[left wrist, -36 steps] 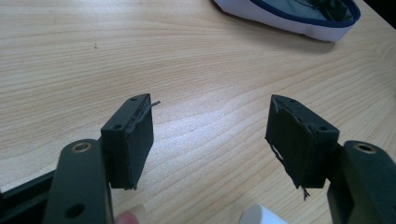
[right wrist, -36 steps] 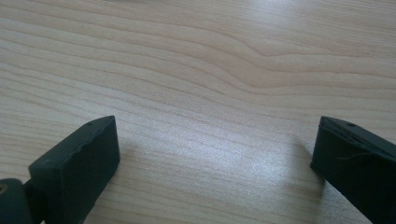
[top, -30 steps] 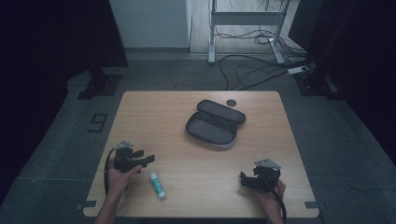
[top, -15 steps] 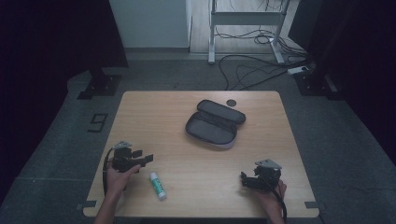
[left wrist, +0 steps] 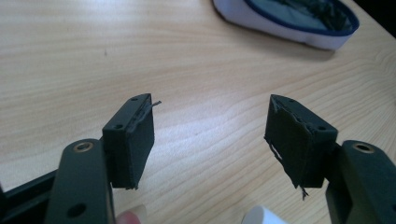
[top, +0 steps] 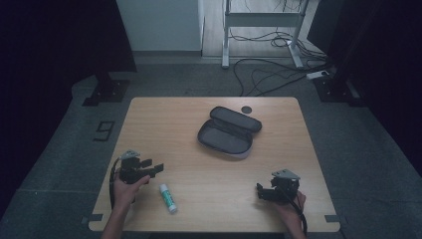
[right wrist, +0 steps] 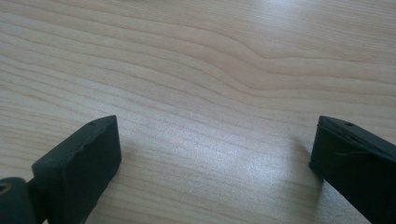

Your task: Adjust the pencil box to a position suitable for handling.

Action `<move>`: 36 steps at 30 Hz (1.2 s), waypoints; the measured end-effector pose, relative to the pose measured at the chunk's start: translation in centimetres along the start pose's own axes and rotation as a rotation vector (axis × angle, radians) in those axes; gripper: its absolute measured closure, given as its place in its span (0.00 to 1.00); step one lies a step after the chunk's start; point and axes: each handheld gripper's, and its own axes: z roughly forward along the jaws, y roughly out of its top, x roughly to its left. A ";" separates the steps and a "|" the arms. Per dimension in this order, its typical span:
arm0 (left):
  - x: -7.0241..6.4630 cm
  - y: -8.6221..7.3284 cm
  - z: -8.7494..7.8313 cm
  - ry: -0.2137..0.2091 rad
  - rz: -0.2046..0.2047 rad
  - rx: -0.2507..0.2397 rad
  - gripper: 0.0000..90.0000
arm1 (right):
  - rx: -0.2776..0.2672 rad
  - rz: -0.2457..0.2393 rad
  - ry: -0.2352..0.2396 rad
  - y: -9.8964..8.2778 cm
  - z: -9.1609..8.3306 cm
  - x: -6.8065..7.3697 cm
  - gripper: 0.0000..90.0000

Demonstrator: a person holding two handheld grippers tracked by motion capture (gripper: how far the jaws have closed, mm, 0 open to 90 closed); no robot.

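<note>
Two grippers on the table, one in each of the person's hands. The left gripper (top: 155, 167) sits at the near-left part of the wooden table (top: 164, 124), held by the left hand (top: 127, 185); in the left gripper view (left wrist: 209, 135) its two black jaws stand well apart with only bare wood between them, gripping nothing. The pads are frayed, with loose threads along their edges. A fingertip peeks in at the bottom of that view, and beside it a rounded white end, just under the right-hand jaw.

One glue stick (top: 167, 197) lies flat on the table, white with a green label, just beside the left gripper and touching neither jaw as far as the high view tells. It points roughly toward the near edge.

Over at the near-right, the right gripper (top: 260, 191) rests low on the wood in the right hand (top: 288, 209), grey plate on top, cable trailing back along the wrist. The right gripper view (right wrist: 215, 154) shows its jaws spread wide, empty, plain wood grain between them.

One pencil case (top: 229, 132) lies toward the far middle of the table, unzipped and laid open in two dark halves with a pale rim. Its edge shows at the top of the left gripper view (left wrist: 285, 21), well apart from those jaws. One small dark round disc (top: 246, 109) sits just beyond the case, near the far edge.

Beyond the table, on the floor, there are tangled cables (top: 268, 74) and a white power strip (top: 317, 75).
</note>
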 end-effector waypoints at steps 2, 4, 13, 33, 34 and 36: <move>-0.1 0.1 0.0 0.001 0.002 -0.005 0.37 | -0.001 0.007 -0.003 0.1 0.0 0.0 0.03; -0.1 0.1 0.1 0.001 0.001 -0.003 0.37 | 0.000 0.009 -0.006 0.1 0.1 0.0 0.03; -0.1 0.3 0.1 0.008 -0.045 -0.020 0.37 | -0.009 0.002 -0.001 0.1 0.1 -0.1 0.05; -1.4 1.9 1.1 -0.005 -0.039 -0.030 0.38 | -0.020 -0.008 0.011 0.1 0.0 0.0 0.10; -1.5 2.0 1.3 -0.004 -0.036 -0.020 0.38 | -0.020 -0.009 0.013 0.1 0.0 0.0 0.10; -1.7 2.1 1.4 -0.001 -0.025 -0.015 0.38 | -0.020 -0.015 0.015 0.1 0.0 -0.1 0.10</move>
